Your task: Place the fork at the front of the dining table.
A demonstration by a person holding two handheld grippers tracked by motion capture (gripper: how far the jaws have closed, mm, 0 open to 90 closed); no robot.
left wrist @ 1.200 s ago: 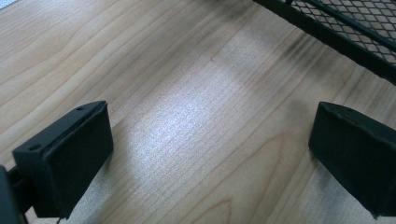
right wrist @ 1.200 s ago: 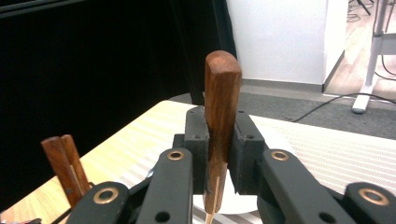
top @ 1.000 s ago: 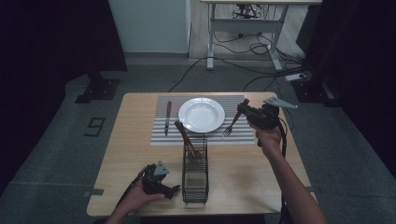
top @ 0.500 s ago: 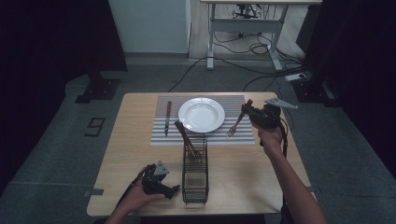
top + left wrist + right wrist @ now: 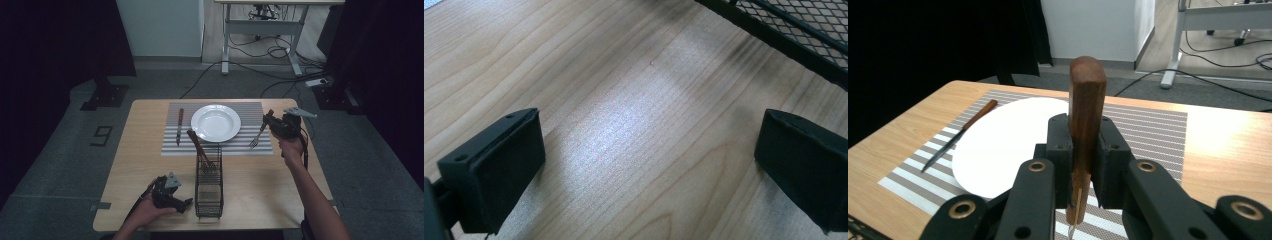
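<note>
two grippers: the right gripper (image 5: pixel 270 121) is clamped on a fork (image 5: pixel 258 136) by its wooden handle, tines over the striped mat (image 5: pixel 170 146) beside the plate (image 5: pixel 216 123); the left gripper (image 5: pixel 186 202) rests wide open and empty on the table (image 5: pixel 125 165) by the wire basket (image 5: pixel 208 192).

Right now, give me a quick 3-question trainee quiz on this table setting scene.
1. True or false: the right gripper holds the fork by its wooden handle.
2. Which side of the plate is the knife on in the high view? A) left B) right C) on top of it
3. Fill in: the left gripper rests on the table beside the wire ____, jaws apart.

Key: 1 true; 2 A; 3 basket.
</note>
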